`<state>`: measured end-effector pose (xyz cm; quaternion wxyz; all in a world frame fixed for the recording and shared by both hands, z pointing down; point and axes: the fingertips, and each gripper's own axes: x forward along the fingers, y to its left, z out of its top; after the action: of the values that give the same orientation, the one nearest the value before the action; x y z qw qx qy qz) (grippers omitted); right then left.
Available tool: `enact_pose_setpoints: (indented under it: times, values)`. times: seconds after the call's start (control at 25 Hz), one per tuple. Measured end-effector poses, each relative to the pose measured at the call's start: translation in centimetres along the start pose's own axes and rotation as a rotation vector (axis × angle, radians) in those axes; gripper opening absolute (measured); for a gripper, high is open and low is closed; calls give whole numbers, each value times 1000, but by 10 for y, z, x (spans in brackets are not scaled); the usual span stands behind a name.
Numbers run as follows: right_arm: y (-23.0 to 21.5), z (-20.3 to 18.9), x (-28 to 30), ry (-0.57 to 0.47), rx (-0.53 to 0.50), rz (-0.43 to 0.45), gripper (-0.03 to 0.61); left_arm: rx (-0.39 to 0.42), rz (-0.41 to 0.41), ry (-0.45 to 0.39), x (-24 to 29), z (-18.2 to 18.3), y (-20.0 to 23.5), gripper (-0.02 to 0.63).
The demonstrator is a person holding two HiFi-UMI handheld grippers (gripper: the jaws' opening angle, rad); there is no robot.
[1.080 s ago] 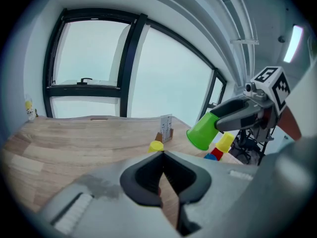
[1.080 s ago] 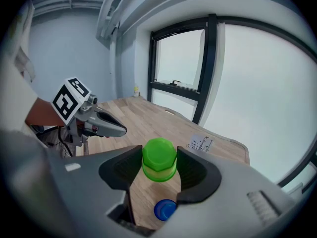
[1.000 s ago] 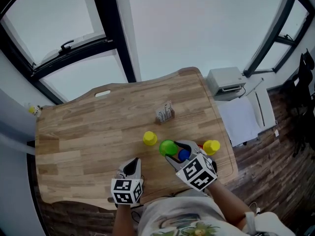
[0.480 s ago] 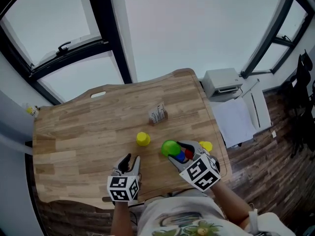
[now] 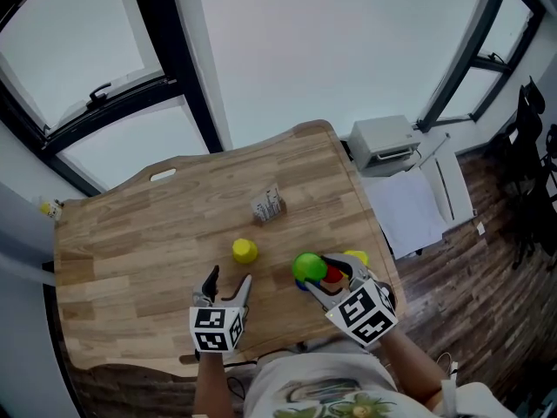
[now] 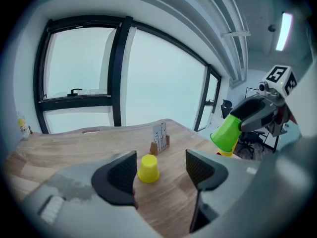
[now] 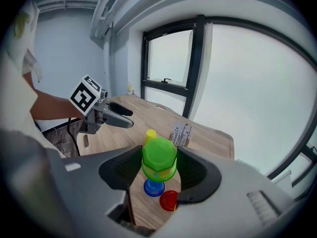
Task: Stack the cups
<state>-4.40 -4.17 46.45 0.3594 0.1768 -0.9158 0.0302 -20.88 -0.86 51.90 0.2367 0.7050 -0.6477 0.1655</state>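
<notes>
The right tongs (image 7: 159, 168) are closed on the green cup (image 7: 159, 157), one pad pressing on each side of it, and hold it upside down and slightly tilted above the near right part of the wooden desk (image 5: 130, 242). On the desk under the green cup stand a blue cup (image 7: 153, 188) and, just beside it, a red cup (image 7: 168, 201); whether these two touch cannot be told. A second yellow cup (image 5: 355, 257) sits just beyond the right tongs, close to the desk's right edge. The left tongs (image 6: 161, 173) hover low over the near edge of the desk, to the left of the right tongs and apart from them. Their jaws are opening wide and have hold of nothing. Ahead of them, apart from the tips, a yellow cup (image 6: 148, 168) stands mouth down near the middle of the desk. Farther back on the desk, beyond that cup, is a small card stand (image 5: 267, 205) holding a printed card upright. On the floor past the desk's right end sits a grey box (image 5: 387, 142), beside tall dark-framed windows.
</notes>
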Motion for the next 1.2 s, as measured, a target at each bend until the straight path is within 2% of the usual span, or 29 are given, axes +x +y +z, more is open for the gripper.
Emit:
enact_pose_setpoints:
  times: [0.52,1.2]
  values:
    - [-18,-36,-4,72,78,-79,222,13,-32,58,21,-7,2,313]
    - [-22,-73,21,179,125,-99,224,48,-59,145,56,-16,10,313]
